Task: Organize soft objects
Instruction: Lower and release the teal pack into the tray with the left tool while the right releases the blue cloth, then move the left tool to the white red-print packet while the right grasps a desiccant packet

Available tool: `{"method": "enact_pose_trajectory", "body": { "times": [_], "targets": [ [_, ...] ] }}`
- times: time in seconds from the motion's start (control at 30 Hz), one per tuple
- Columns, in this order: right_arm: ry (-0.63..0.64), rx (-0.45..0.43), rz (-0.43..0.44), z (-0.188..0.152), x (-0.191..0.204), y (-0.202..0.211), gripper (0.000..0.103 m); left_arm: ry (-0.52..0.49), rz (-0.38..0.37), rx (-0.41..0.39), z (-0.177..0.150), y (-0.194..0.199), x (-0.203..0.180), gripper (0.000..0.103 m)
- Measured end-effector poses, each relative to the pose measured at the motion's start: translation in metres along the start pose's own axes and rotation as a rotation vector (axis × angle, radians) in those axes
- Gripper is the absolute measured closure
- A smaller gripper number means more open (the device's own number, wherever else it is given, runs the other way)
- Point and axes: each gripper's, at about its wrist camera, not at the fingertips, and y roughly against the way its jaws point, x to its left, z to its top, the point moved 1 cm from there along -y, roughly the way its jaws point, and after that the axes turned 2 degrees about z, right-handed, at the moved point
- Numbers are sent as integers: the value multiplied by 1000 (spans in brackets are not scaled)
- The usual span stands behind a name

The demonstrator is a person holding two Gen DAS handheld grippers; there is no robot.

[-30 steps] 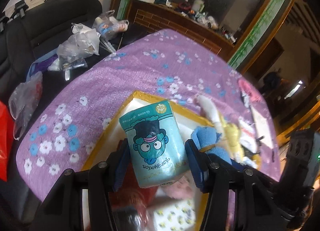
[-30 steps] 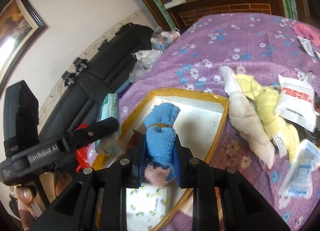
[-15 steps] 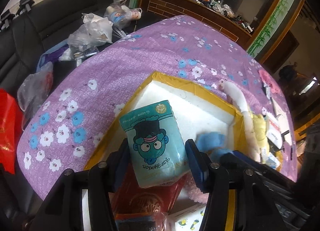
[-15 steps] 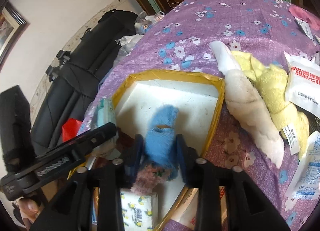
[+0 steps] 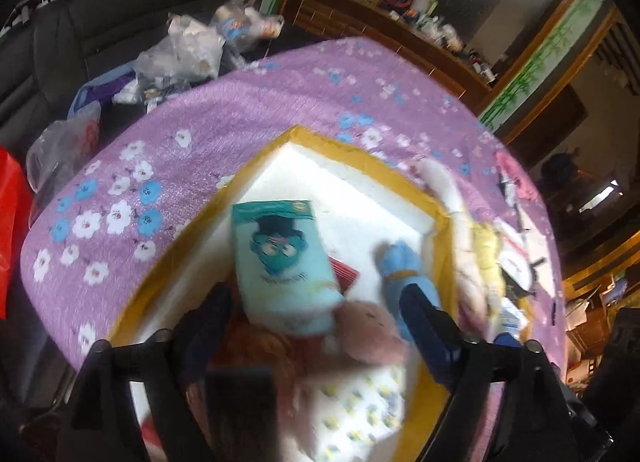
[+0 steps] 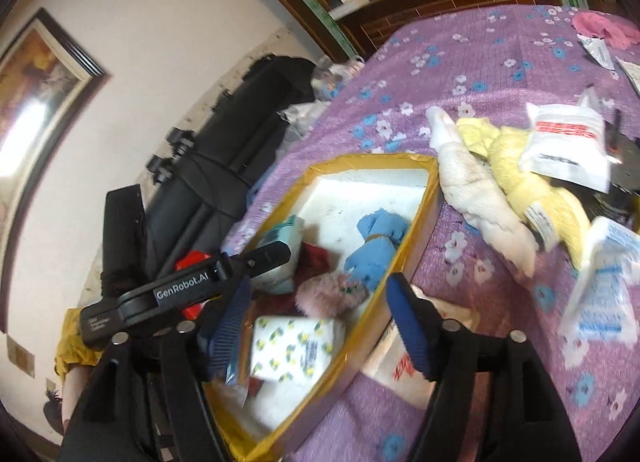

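A white foam box with a yellow taped rim [image 5: 362, 149] [image 6: 362, 159] sits on the purple flowered cloth. My left gripper [image 5: 316, 314] hangs over its near end, jaws opening, pads clear of the teal tissue pack [image 5: 280, 258], which lies loose in the box just ahead. My right gripper [image 6: 320, 314] is also opening; the blue towel roll [image 6: 372, 250] [image 5: 400, 262] lies free in the box beyond its fingertips. A pink fluffy item [image 6: 328, 294] and a white pack with yellow print [image 6: 292, 346] lie in there too. In the right wrist view, one black finger of the left gripper [image 6: 264, 256] crosses the box.
Right of the box lie a white plush roll [image 6: 480, 197], a yellow towel [image 6: 536, 185] and white sachets [image 6: 564, 145]. A black sofa [image 5: 100, 29] with plastic bags [image 5: 180, 49] stands past the table's left edge. A wooden cabinet [image 5: 380, 21] is at the back.
Both grippers' jaws have spread wide. The teal pack has left the left pads and dropped into the box. The blue towel roll has slipped from the right pads and lies in the box.
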Motion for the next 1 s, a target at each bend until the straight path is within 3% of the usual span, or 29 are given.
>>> {"method": "enact_pose_trajectory", "body": {
  "times": [0.17,0.3,0.6,0.73,1.0],
  "targets": [
    [-24,6,27,-13,-5,30,28,14,-97,2,-27,34,-32,10],
    [-31,-12,4,-18,-13,52,28,-52,-167,1,-48,58,-70,10],
    [-68,-73,-89,-23,-42,107,28,-158,-193,-23,-58,88,-115,10],
    [-85,-108,-143,-21,-61,127,28,-172,-194,0,-60,78,-123,10],
    [-166,-92,-241,-21,-109,111,28,-194,-134,42,-79,49,-118,10]
  ]
}}
